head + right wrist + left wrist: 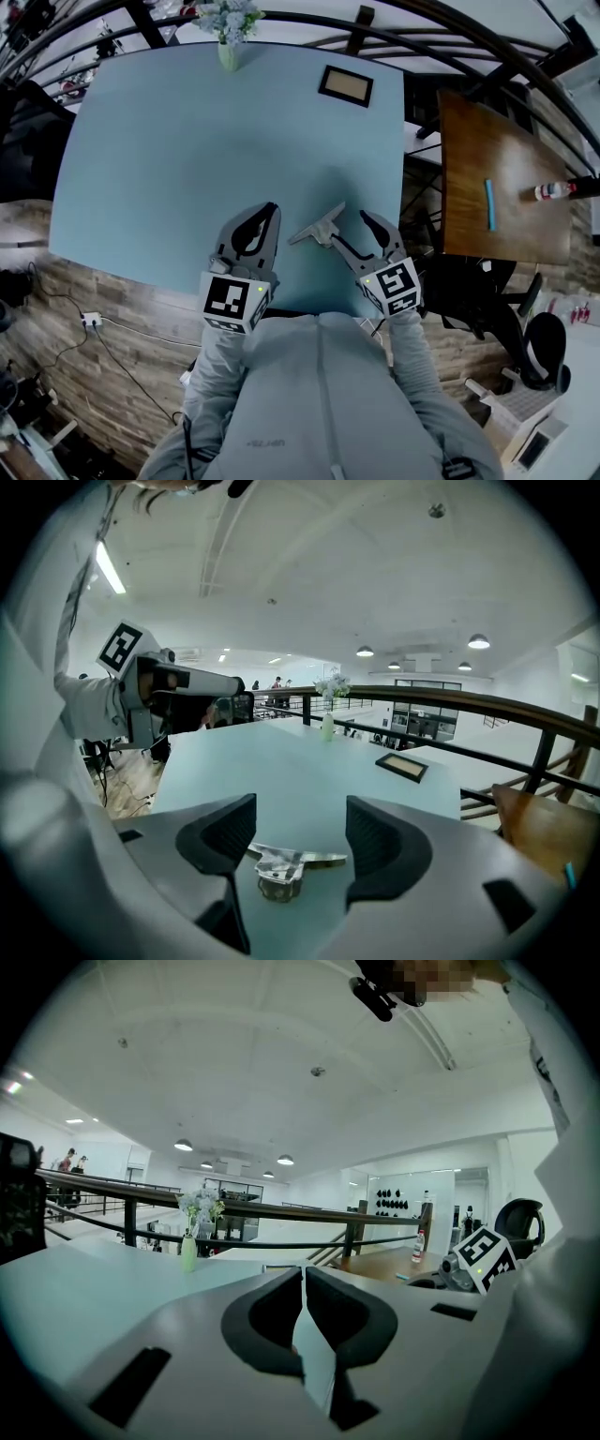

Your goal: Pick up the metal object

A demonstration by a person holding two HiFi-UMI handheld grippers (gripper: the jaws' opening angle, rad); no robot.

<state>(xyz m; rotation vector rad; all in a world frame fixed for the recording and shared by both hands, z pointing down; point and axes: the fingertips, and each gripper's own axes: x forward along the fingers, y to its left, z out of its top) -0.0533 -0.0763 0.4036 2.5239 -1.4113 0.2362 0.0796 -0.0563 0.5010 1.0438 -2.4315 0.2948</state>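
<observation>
The metal object is a flat silver bracket with a round knob, lying near the front edge of the light blue table. My right gripper stands open around it. In the right gripper view the metal object lies on the table between the two dark fingers of the right gripper, and neither pad touches it. My left gripper rests just left of the object with its jaws together. In its own view the left gripper is shut on nothing.
A vase of flowers stands at the table's far edge, with a dark picture frame to its right. A wooden table at the right holds a blue pen and a bottle. A railing runs behind.
</observation>
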